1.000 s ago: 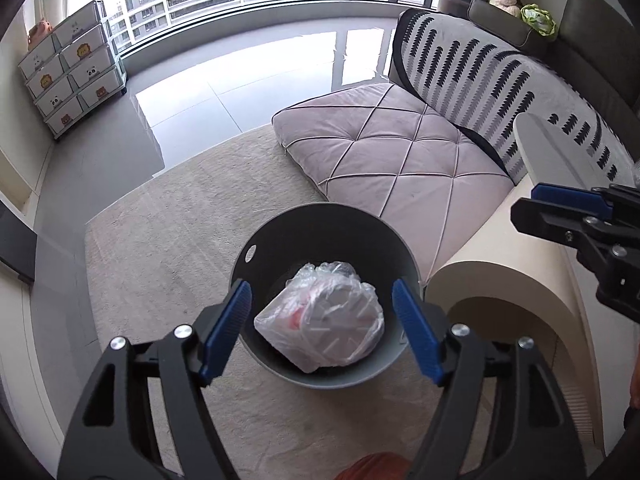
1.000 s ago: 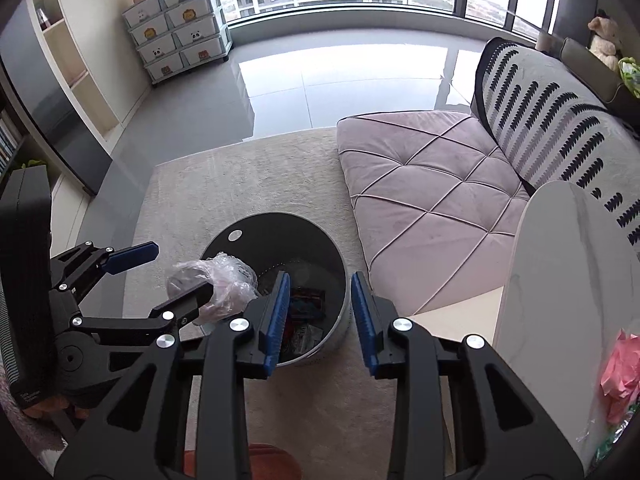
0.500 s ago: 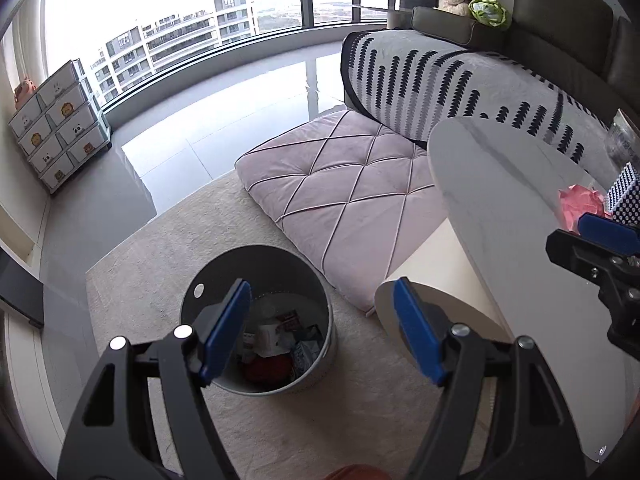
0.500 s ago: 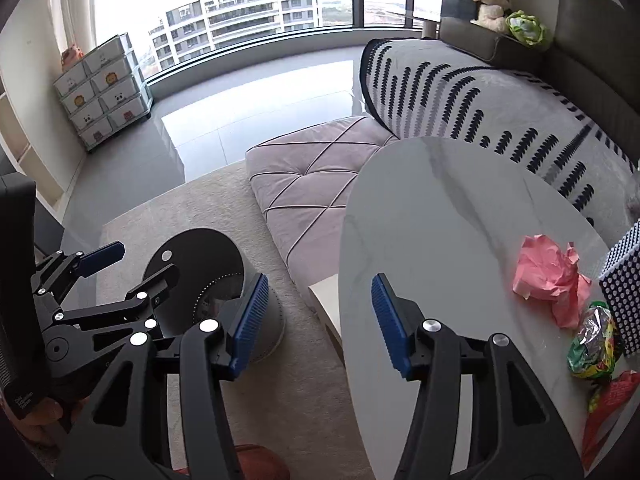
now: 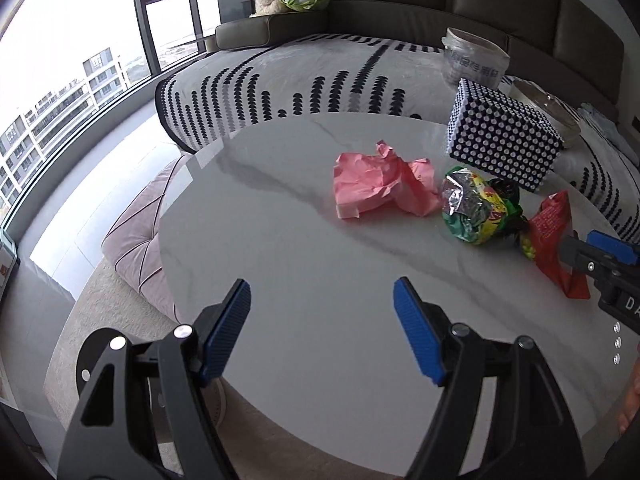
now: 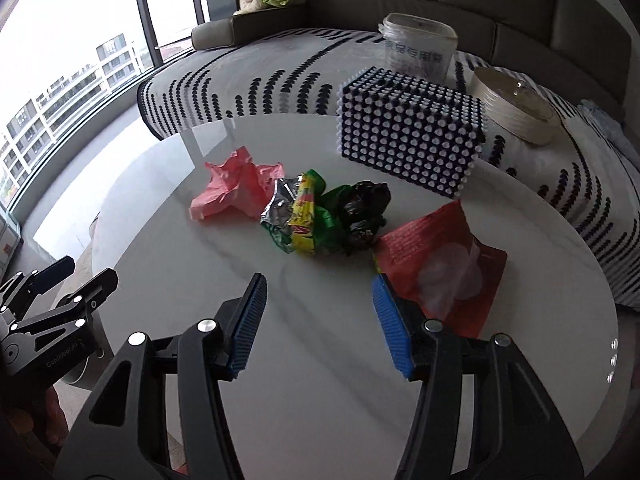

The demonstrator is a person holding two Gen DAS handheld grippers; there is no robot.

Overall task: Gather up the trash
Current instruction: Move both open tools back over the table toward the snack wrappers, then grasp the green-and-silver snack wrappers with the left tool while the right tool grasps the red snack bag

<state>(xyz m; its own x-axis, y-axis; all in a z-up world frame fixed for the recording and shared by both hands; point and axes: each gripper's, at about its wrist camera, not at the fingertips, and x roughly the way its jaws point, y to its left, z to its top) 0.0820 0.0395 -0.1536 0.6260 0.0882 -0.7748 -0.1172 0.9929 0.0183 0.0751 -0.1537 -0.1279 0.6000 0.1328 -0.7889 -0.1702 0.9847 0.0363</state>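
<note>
On the white marble table [image 5: 280,248] lie a crumpled pink paper [image 5: 376,186], a green and yellow foil wrapper [image 5: 476,210] and a red snack bag [image 5: 556,236]. In the right wrist view they show as pink paper [image 6: 234,190], foil wrapper [image 6: 300,216], a black plastic wad [image 6: 366,212] and the red bag [image 6: 440,264]. My left gripper [image 5: 322,328] is open and empty above the table's near edge. My right gripper [image 6: 318,320] is open and empty, its right finger beside the red bag. The grey bin [image 5: 90,364] is mostly hidden behind my left gripper.
A black box with white studs [image 6: 412,132] stands behind the trash. A clear plastic tub [image 6: 418,46] and a round lidded container [image 6: 516,106] sit on the patterned sofa cover beyond. A pink floor cushion [image 5: 140,240] lies left of the table.
The clear plastic bag dropped from my left gripper into the bin. Both grippers then swung right from the bin up over the table, and my right gripper opened wider.
</note>
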